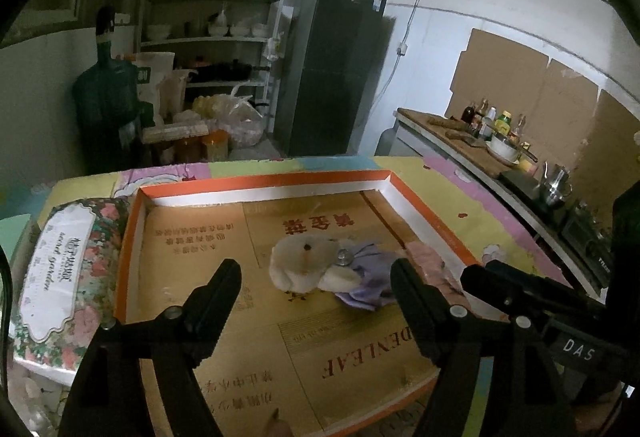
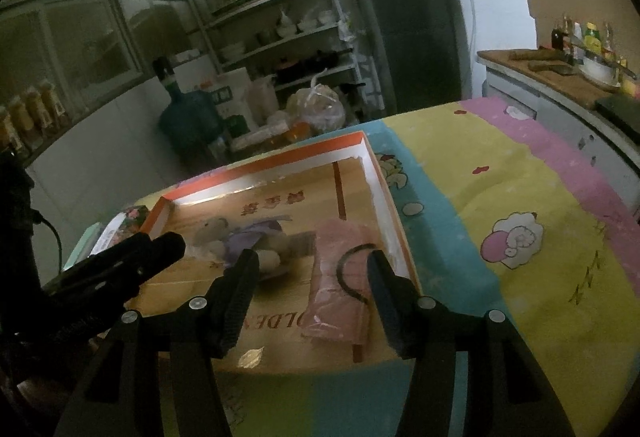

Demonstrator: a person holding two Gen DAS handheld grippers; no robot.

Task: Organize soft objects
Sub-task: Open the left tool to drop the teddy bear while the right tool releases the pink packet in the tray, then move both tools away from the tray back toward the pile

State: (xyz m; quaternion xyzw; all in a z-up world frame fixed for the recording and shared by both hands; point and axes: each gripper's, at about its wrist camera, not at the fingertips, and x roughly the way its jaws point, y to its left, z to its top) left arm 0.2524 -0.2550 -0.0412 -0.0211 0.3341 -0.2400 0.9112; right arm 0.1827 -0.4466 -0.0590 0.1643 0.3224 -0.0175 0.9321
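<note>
A shallow box tray point(image 1: 260, 190) point(image 2: 280, 162) with an orange rim and a gold cardboard floor lies on the table. In it lies a cream teddy bear point(image 1: 304, 261) point(image 2: 218, 233) in a purple dress. A folded pink cloth point(image 1: 430, 261) point(image 2: 340, 301) with a black loop point(image 2: 344, 273) on it lies beside the bear, by the tray's right wall. My left gripper point(image 1: 316, 269) hangs open above the bear and touches nothing. Over the pink cloth my right gripper point(image 2: 314, 265) is open too, with nothing gripped. Each gripper's tip shows in the other's view.
A floral tissue pack point(image 1: 60, 277) point(image 2: 124, 218) lies just left of the tray. The table wears a pastel cartoon cloth point(image 2: 500, 197). Behind stand a shelf rack point(image 1: 216, 17), a dark fridge point(image 1: 332, 69), a water jug point(image 1: 106, 109), and a counter with bottles point(image 1: 492, 125).
</note>
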